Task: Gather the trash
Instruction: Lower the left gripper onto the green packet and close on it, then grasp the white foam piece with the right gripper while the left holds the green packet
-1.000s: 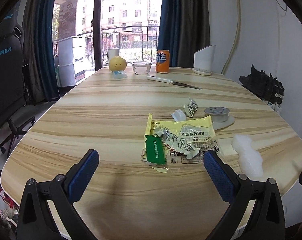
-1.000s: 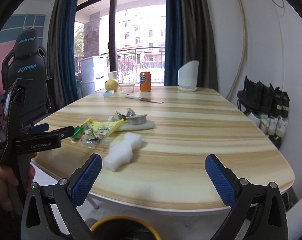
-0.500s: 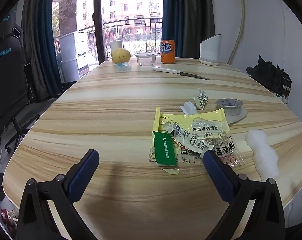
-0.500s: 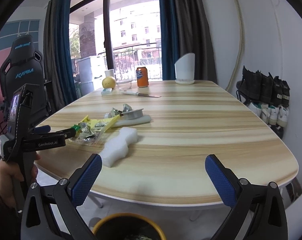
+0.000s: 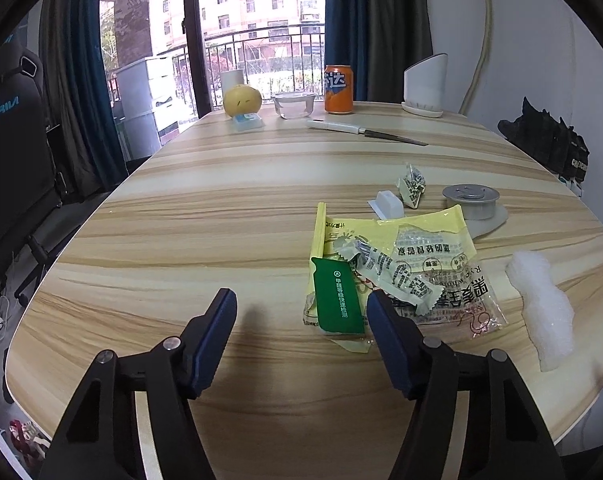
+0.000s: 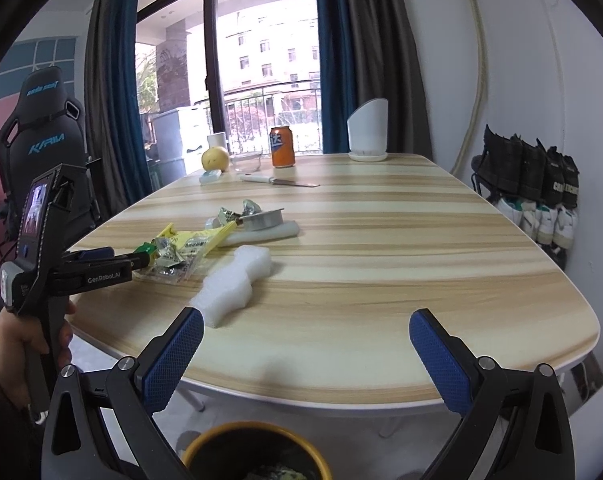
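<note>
A pile of trash lies on the wooden table (image 5: 221, 208): a yellow wrapper (image 5: 429, 232), a green card (image 5: 337, 300) and crumpled clear wrappers (image 5: 397, 276). My left gripper (image 5: 301, 312) hovers low at the pile's near edge. Its jaws are closing, with the green card's left part between them but no pad pressing on it. The right wrist view shows this left gripper (image 6: 139, 258) from the side, held by a hand. A white foam piece (image 6: 233, 280) lies to the right of the pile. My right gripper (image 6: 305, 344) stands open and empty over the table's near edge, above a yellow-rimmed bin (image 6: 205, 440).
A small crumpled wrapper (image 5: 411, 186), a white clip (image 5: 389, 204) and a metal tin (image 5: 471, 200) sit behind the pile. At the far end are a knife (image 5: 361, 131), an orange can (image 5: 338, 90), a glass bowl (image 5: 293, 105) and a yellow fruit (image 5: 241, 100). Shoes (image 6: 541, 184) stand right, a chair (image 6: 41, 128) left.
The left gripper's jaws have narrowed from wide apart to about the green card's width, and it has drawn closer to the wrapper pile. The right gripper has kept still.
</note>
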Demonstrator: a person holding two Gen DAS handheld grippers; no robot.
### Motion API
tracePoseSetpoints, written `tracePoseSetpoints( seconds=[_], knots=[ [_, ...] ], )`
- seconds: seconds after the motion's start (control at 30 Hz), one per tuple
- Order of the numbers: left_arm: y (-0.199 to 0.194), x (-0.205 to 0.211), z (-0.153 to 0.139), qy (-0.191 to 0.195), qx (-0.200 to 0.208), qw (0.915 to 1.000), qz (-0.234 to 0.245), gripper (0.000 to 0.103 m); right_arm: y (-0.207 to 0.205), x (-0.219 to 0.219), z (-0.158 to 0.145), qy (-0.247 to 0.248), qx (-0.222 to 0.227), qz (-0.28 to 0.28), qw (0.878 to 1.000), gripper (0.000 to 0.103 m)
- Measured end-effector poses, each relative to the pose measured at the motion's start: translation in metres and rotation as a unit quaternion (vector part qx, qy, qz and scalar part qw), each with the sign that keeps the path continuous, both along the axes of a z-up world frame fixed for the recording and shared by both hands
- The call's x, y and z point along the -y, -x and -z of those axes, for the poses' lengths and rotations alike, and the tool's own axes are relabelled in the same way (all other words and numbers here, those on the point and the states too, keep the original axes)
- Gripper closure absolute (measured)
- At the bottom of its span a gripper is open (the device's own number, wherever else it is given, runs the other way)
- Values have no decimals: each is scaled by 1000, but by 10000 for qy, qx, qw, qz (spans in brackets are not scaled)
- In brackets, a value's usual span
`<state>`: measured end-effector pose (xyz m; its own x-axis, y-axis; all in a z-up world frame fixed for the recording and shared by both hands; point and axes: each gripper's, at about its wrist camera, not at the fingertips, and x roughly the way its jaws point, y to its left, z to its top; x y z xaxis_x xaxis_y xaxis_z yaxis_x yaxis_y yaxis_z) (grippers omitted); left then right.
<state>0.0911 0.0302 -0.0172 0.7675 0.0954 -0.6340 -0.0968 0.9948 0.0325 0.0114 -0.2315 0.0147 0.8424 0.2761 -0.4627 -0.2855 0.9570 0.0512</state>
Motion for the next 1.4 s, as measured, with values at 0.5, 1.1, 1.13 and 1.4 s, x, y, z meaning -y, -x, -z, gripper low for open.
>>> tracePoseSetpoints(
  seconds=[0.5, 1.1, 1.13, 1.4],
  knots=[
    [-4, 7, 4, -151, -125, 9997, 114, 76, -2, 4, 2, -41, -57, 49, 10000, 0],
    [17, 0, -20, 348, 349, 9985, 252, 84, -3, 3, 6, 21, -86, 132, 9999, 0],
    [18, 0, -21, 362, 374, 9983, 259, 84, -4, 2, 6, 26, -93, 130, 9999, 0],
    [37, 2, -31, 494, 675, 9959, 351, 84, -13, -8, -1, 28, -191, 135, 9997, 0]
  ],
)
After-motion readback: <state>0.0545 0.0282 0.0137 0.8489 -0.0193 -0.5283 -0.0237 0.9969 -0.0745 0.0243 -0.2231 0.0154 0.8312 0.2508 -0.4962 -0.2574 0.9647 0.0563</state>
